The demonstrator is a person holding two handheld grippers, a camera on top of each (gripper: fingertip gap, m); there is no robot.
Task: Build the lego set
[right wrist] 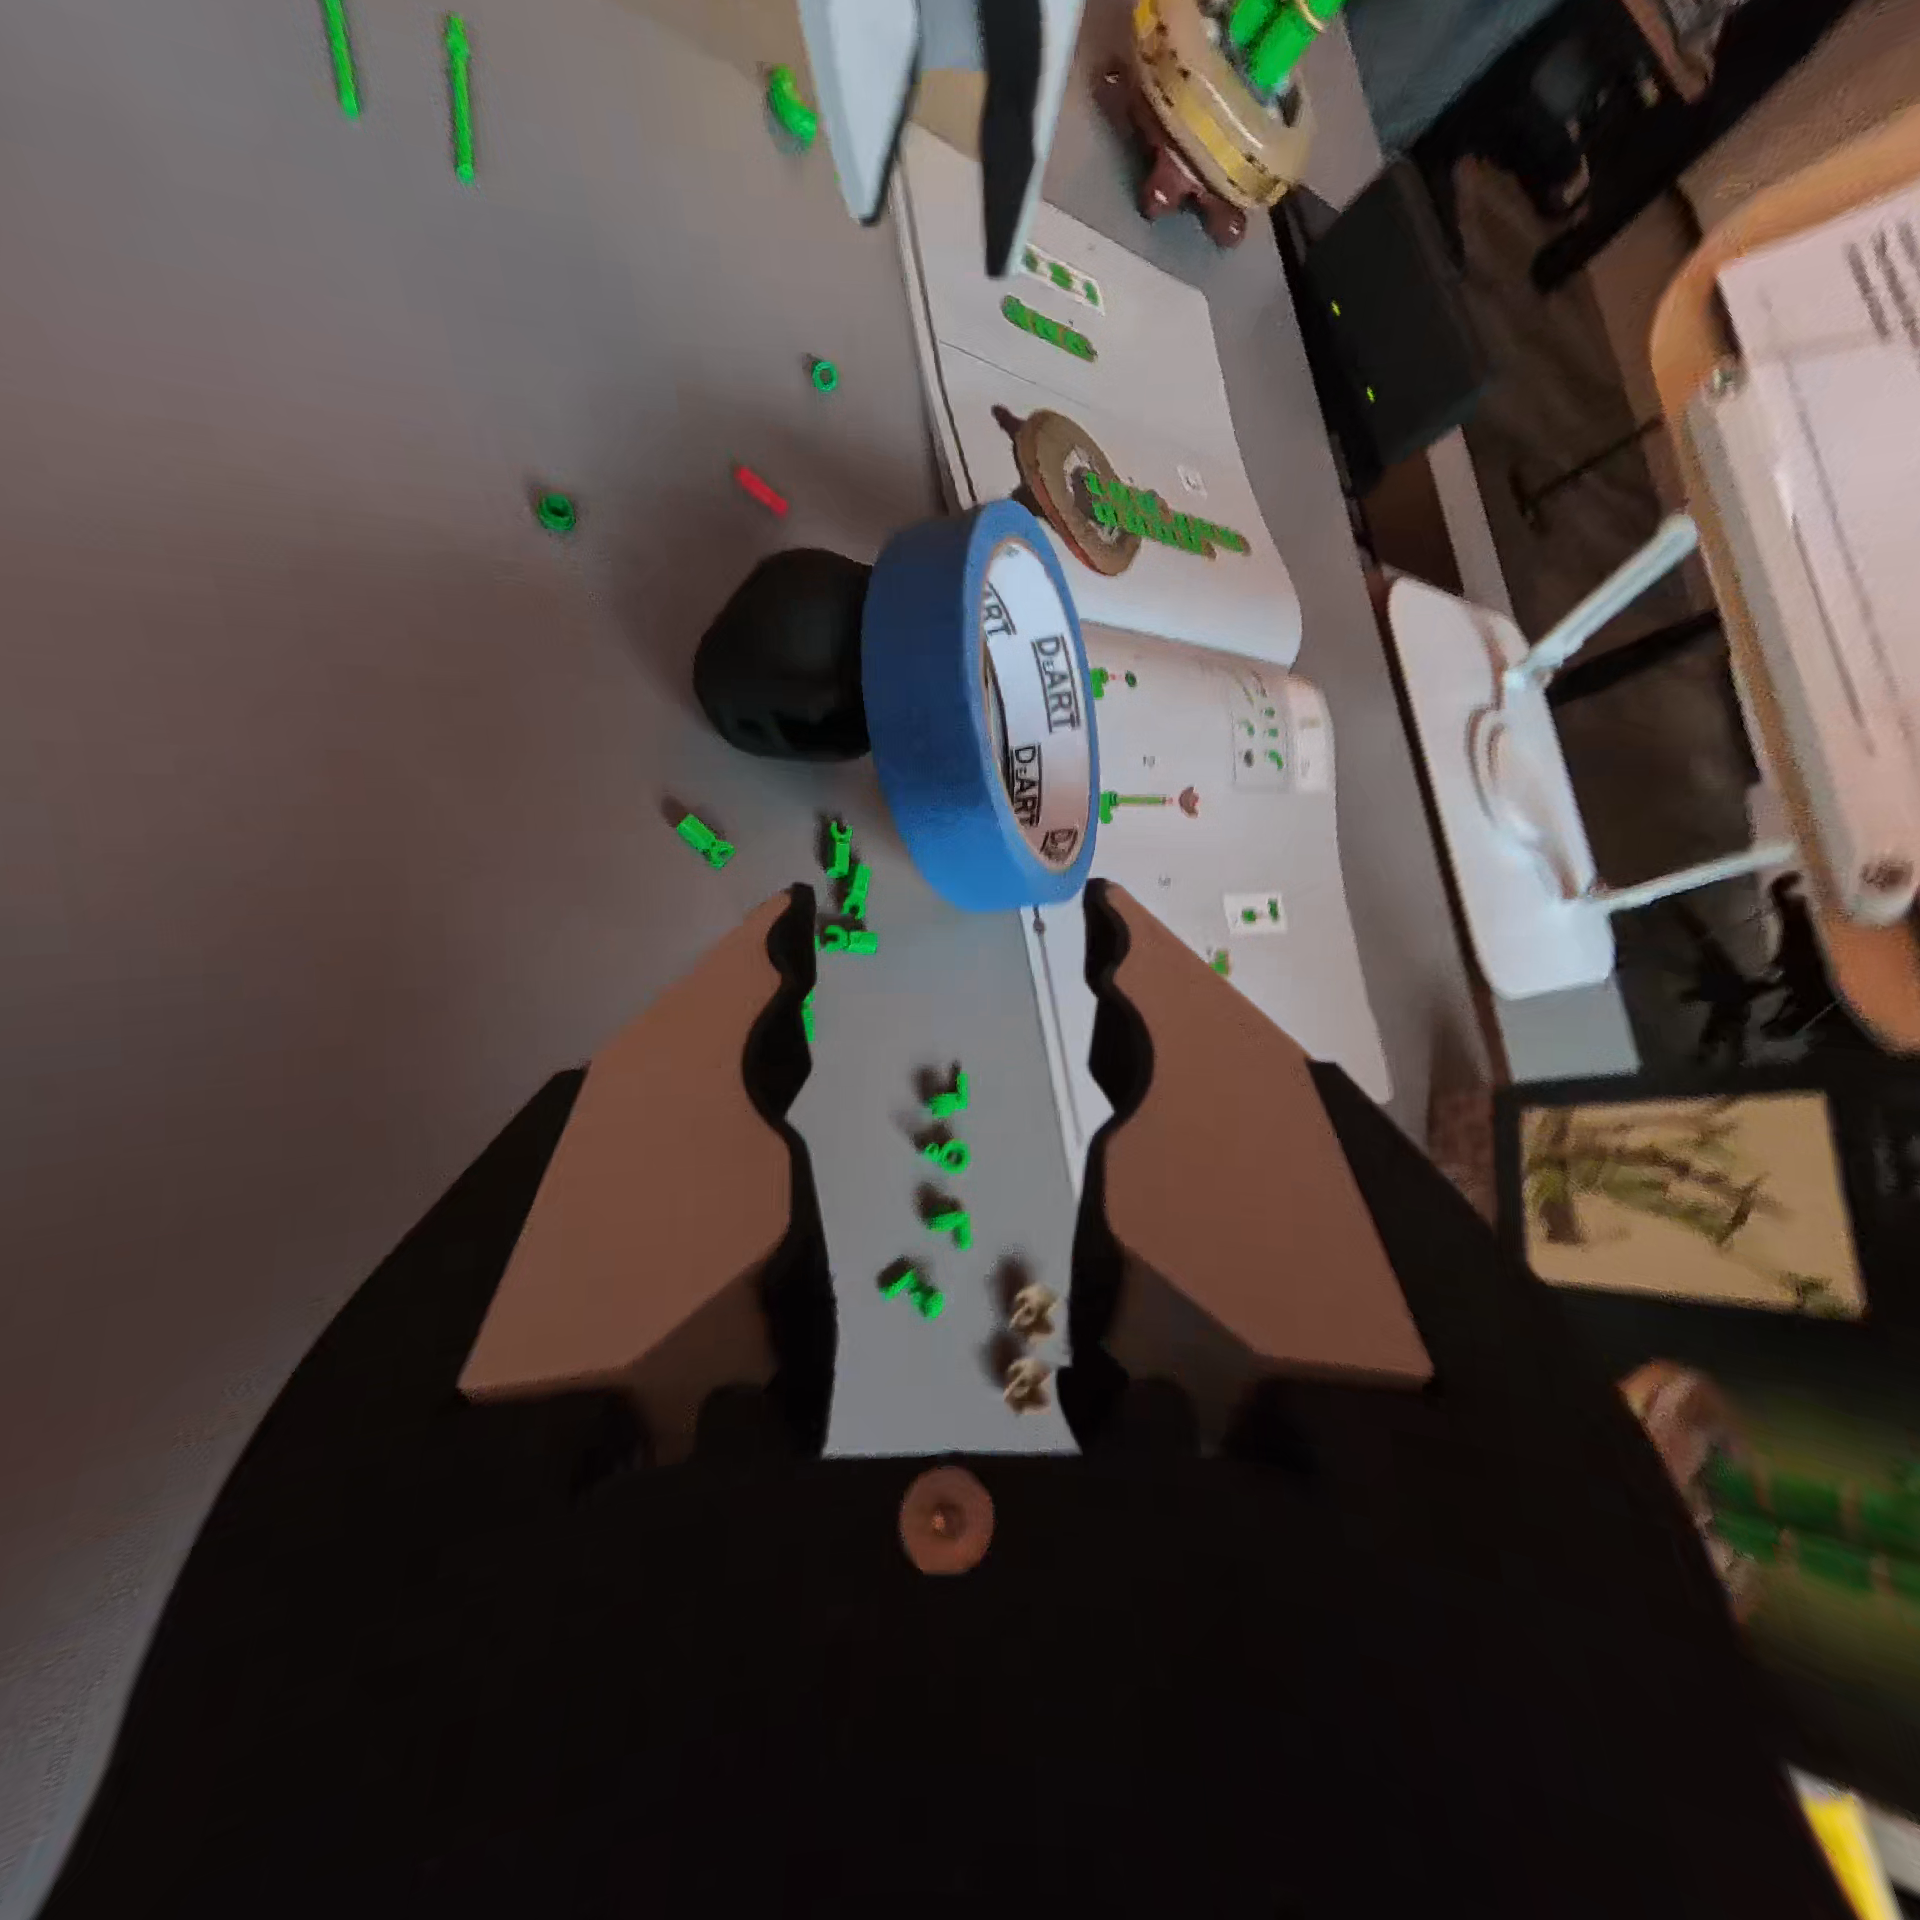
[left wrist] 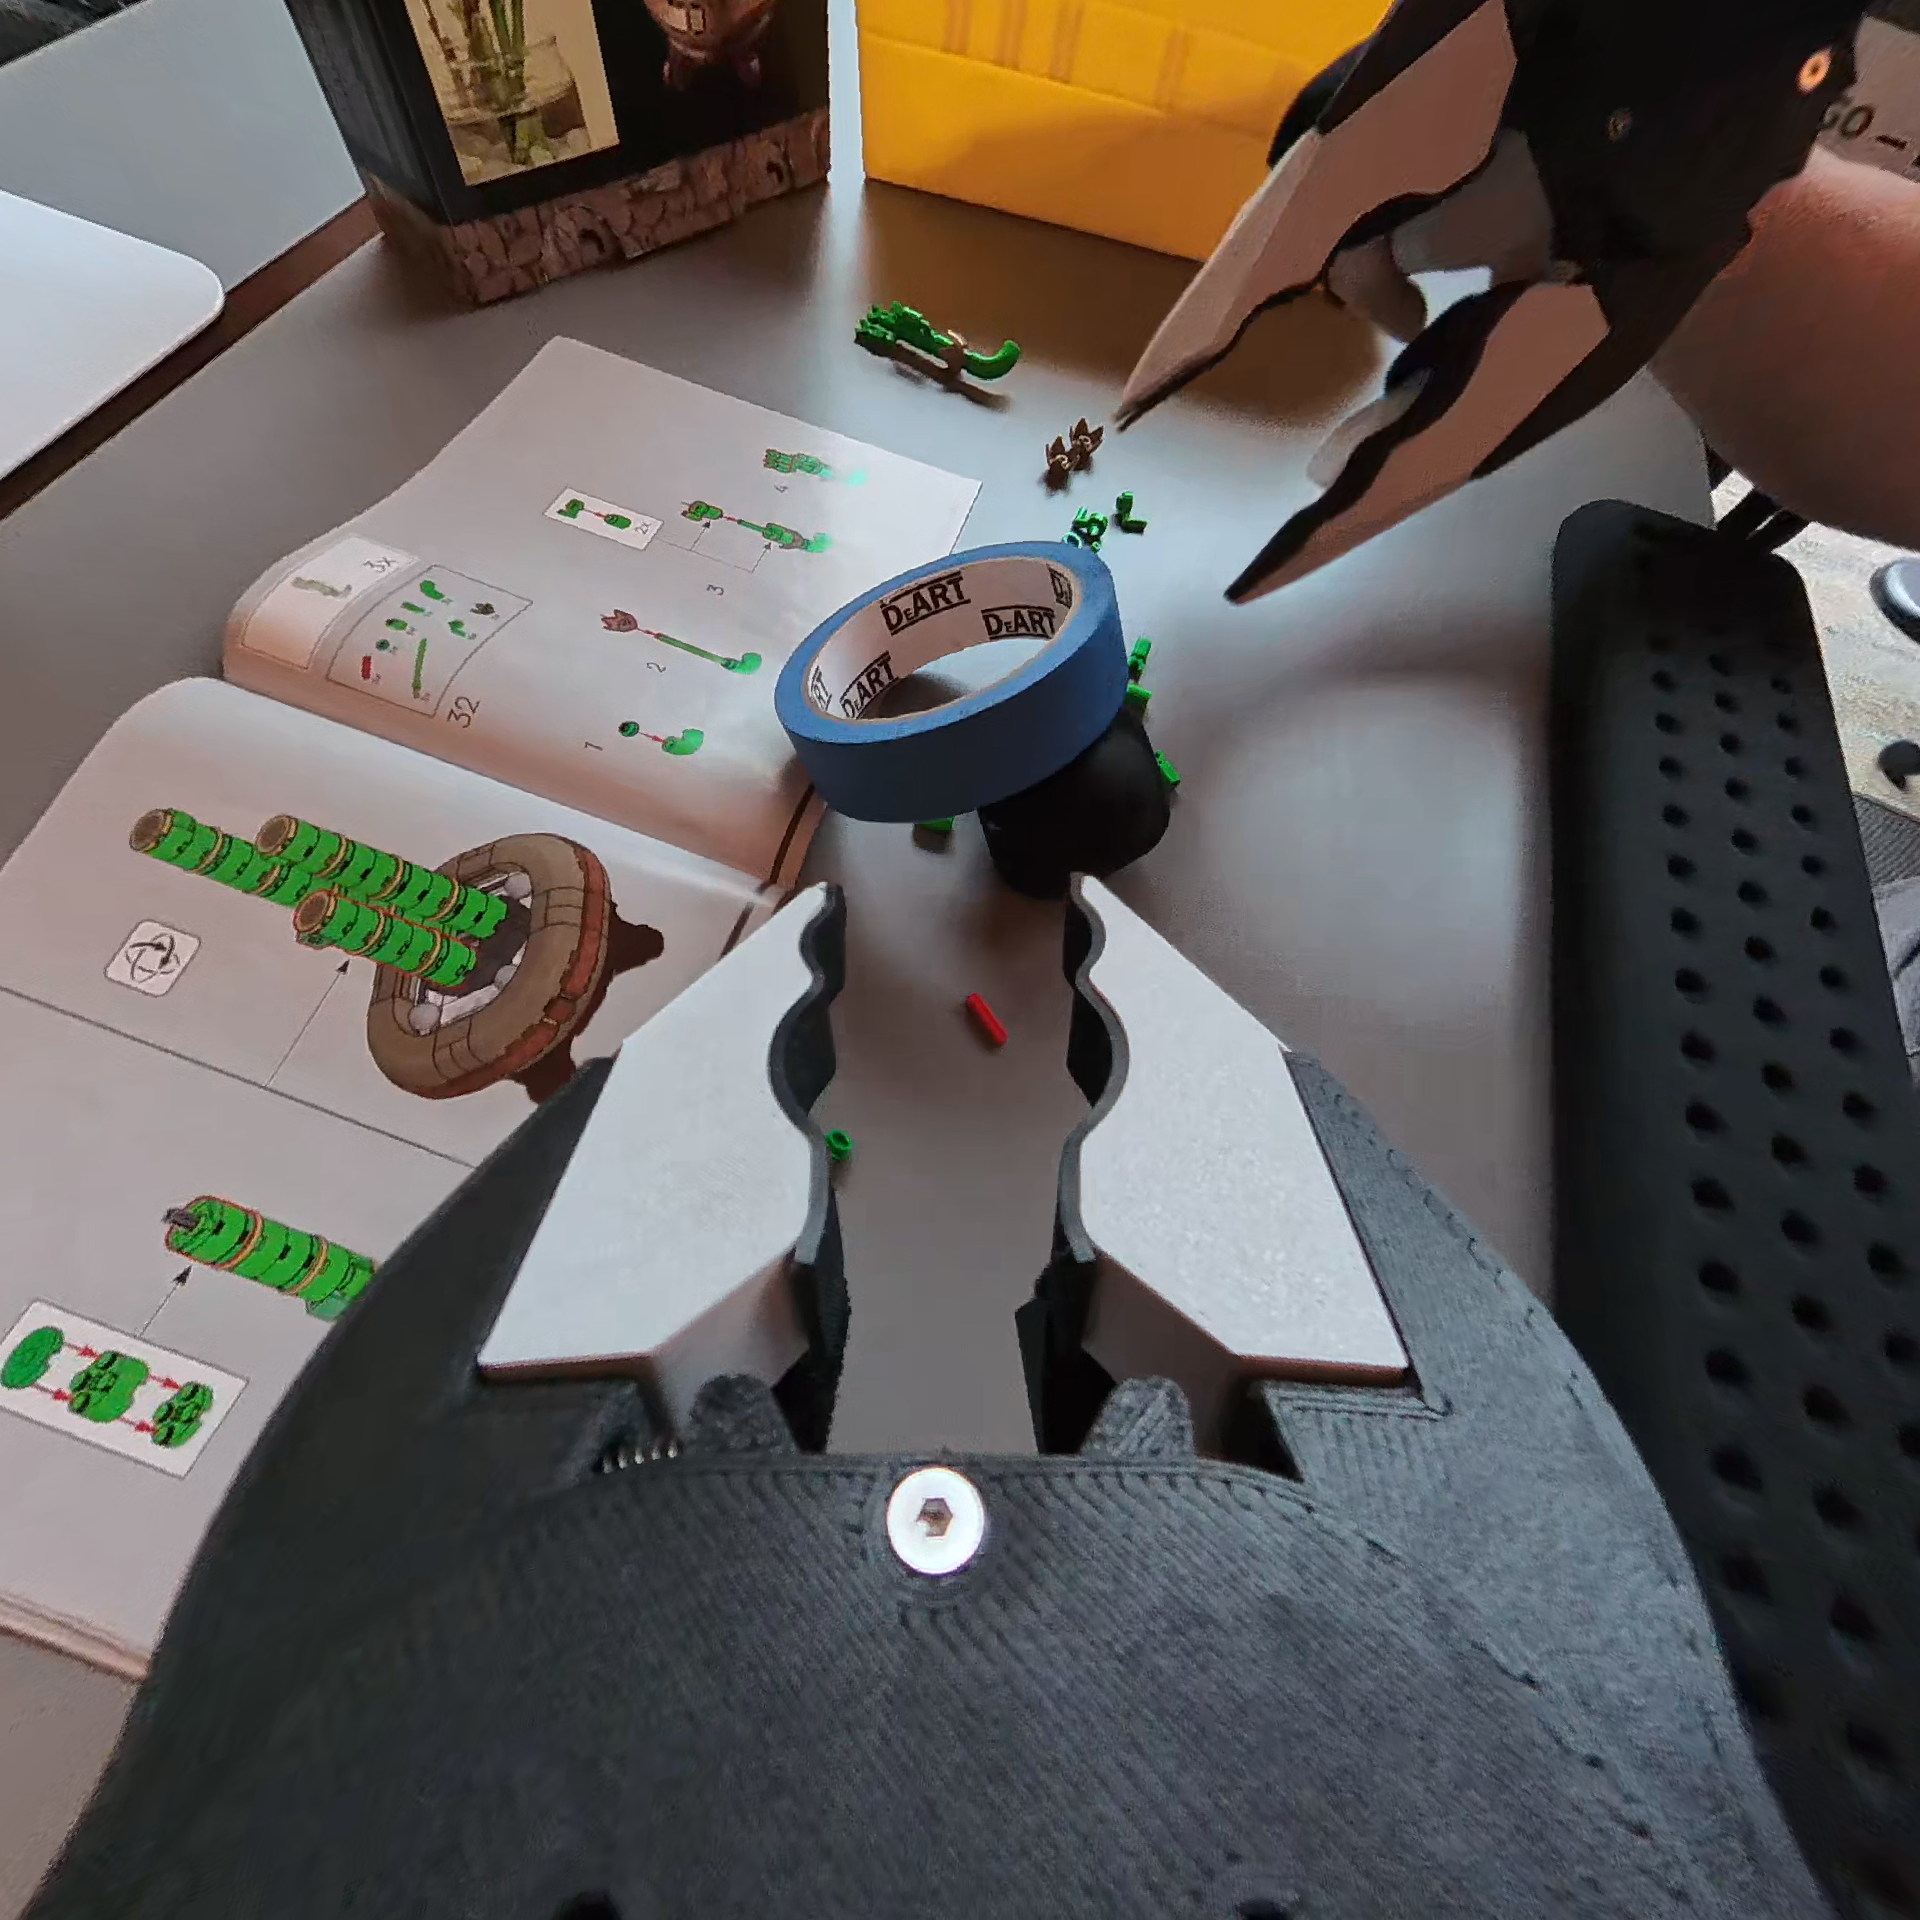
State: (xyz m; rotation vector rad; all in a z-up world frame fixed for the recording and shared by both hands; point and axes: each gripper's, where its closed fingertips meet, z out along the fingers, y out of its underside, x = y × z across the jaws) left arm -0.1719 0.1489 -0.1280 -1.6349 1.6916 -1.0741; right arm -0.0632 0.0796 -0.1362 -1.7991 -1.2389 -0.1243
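My left gripper (left wrist: 951, 899) is open and empty above the grey table; a small red pin (left wrist: 985, 1018) and a tiny green piece (left wrist: 838, 1145) lie between its fingers. My right gripper (right wrist: 945, 899) is open and empty over several small green pieces (right wrist: 940, 1153) and two brown pieces (right wrist: 1023, 1340); it also shows in the left wrist view (left wrist: 1174, 504). A green stem assembly (left wrist: 930, 348) lies farther back. The open instruction booklet (left wrist: 343, 831) is on the left. The brown round base with green stalks (right wrist: 1216, 114) stands far off in the right wrist view.
A blue tape roll (left wrist: 951, 675) leans on a black round object (left wrist: 1081, 821) mid-table. The set's box (left wrist: 561, 135) and a yellow container (left wrist: 1081, 114) stand at the back. A black perforated chair back (left wrist: 1745, 1039) is on the right. Green rods (right wrist: 457, 94) lie far off. One gripper's finger ends stand about 15 cm off the other's. To reach the green stem assembly (left wrist: 930, 348) in a straight line is about 15 cm for my right fingers, about 30 cm for my left.
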